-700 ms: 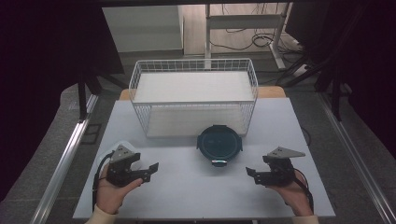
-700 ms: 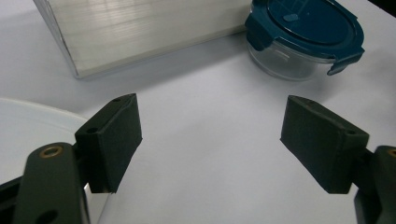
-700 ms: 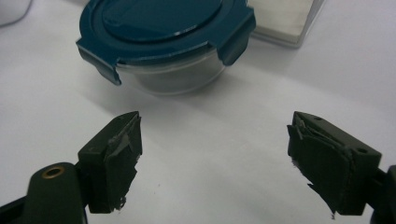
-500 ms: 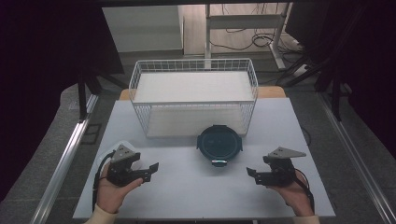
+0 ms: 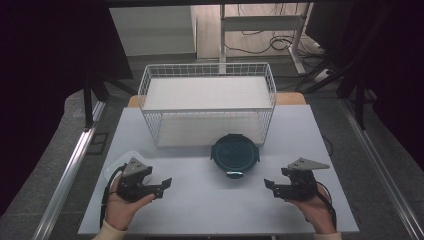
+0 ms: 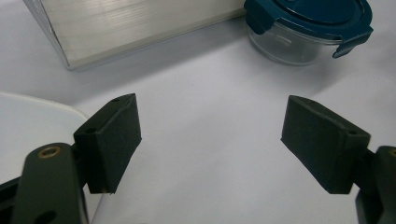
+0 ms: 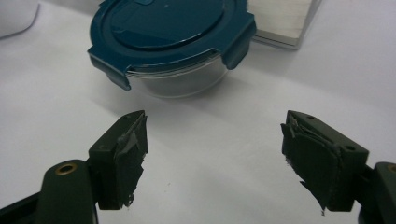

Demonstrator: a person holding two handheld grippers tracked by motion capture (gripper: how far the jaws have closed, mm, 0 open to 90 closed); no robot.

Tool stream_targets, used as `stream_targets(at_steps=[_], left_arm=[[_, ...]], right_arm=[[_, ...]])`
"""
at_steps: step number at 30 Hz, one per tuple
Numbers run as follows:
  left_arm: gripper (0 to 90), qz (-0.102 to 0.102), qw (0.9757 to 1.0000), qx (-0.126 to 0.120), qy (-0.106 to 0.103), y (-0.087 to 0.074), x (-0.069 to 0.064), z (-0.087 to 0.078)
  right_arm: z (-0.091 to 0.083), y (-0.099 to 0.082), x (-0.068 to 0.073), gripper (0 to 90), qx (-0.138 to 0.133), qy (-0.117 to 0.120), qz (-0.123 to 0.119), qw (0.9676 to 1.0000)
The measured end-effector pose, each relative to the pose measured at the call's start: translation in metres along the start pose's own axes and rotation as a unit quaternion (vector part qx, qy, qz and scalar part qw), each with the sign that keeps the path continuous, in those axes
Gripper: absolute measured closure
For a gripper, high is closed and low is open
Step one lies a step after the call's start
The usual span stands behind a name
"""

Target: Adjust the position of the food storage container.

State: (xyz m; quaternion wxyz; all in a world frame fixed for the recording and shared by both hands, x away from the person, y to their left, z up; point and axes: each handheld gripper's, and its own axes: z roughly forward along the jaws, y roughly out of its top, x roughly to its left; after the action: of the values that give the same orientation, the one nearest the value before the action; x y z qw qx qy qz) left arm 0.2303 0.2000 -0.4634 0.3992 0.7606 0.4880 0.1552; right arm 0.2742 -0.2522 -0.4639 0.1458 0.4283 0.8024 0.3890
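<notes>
The container (image 5: pixel 234 155) sits lidded mid-table, just near of the basket (image 5: pixel 207 111), between my grippers and untouched. Nothing has shifted in the last moment: left gripper (image 5: pixel 161 183) and right gripper (image 5: pixel 270 185) stay wide apart, empty, so grasping hasn't begun.

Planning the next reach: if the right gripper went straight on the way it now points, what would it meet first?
Probably the round glass container with the teal lid. It stands just ahead of the open right gripper, slightly to the left of the centre line, with bare white table between. Depth is unclear, so it might only clip the container's side.
</notes>
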Motion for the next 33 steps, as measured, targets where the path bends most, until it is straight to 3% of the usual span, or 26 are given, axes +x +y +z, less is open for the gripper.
stream_targets(at_steps=[1, 5, 22, 33], left_arm=[[18.9, 0.001, 1.0000, 0.000, 0.001, 0.000, 0.001, 0.000], [18.9, -0.003, 1.0000, -0.002, 0.003, -0.001, 0.002, -0.002], [19.2, -0.003, 1.0000, -0.002, 0.009, -0.003, 0.002, -0.004], [19.1, -0.006, 0.9999, -0.008, 0.006, -0.004, 0.004, -0.009]], right_arm=[[0.000, 0.001, 0.001, 22.4, 0.002, 0.007, -0.009, 0.9999], [0.002, 0.004, 0.003, 23.0, 0.008, 0.012, -0.008, 0.9999], [0.007, 0.012, 0.008, 31.0, 0.011, 0.012, -0.009, 0.9998], [0.003, 0.035, 0.009, 37.7, 0.015, 0.019, -0.027, 0.9993]])
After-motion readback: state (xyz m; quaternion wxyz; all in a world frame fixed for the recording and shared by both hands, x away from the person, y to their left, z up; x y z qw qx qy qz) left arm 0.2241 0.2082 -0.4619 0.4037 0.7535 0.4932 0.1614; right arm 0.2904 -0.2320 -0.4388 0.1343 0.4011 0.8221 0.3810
